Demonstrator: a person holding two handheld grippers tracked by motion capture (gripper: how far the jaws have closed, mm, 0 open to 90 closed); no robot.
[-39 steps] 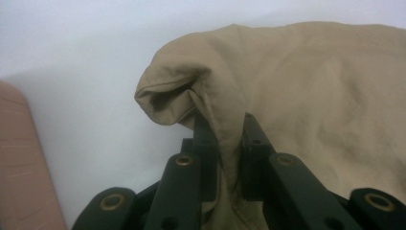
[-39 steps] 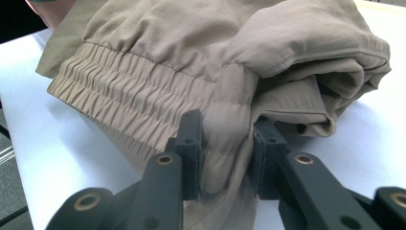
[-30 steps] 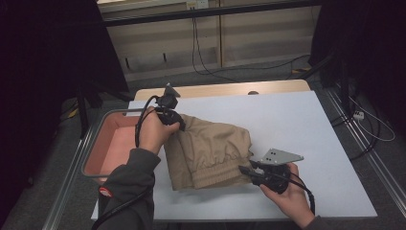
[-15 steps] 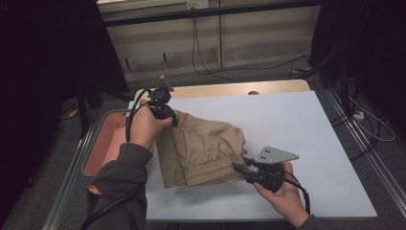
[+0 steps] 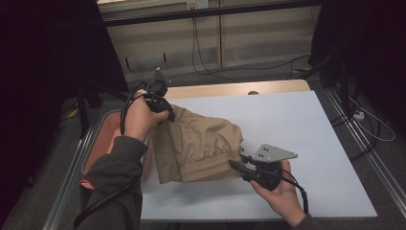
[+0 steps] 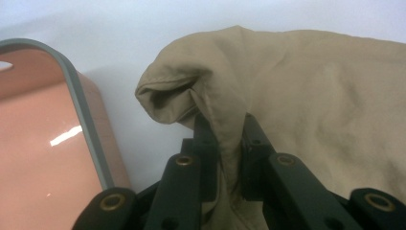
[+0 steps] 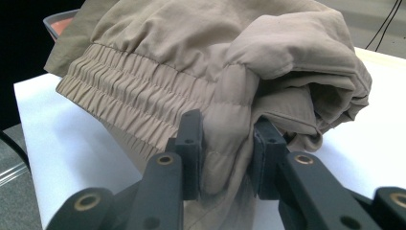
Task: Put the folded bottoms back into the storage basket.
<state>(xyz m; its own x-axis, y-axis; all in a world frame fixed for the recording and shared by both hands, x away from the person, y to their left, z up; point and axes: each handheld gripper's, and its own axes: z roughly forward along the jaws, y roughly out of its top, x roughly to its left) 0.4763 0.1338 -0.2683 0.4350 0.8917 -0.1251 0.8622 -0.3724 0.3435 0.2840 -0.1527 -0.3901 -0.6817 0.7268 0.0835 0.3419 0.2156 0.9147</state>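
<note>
Beige trousers are held bunched over the white surface, just beside a pink tray. Fabric is pinched by the left tool, the elastic waistband, apparently, by the right tool.

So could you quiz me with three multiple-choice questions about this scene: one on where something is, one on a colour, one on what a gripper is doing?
1. Where is the pink bin?
A. beside the table's left edge
B. on the table's far right corner
C. on top of the garment

2. What colour is the garment?
A. navy
B. tan
C. red

3. What are the right gripper jaws doing?
A. hanging open above the table
B. clamping a cable
C. pinching the garment's fabric

Answers: 1 A, it sits left of the white table; 2 B, the cloth is tan; 3 C, fabric is squeezed between the jaws.
</note>
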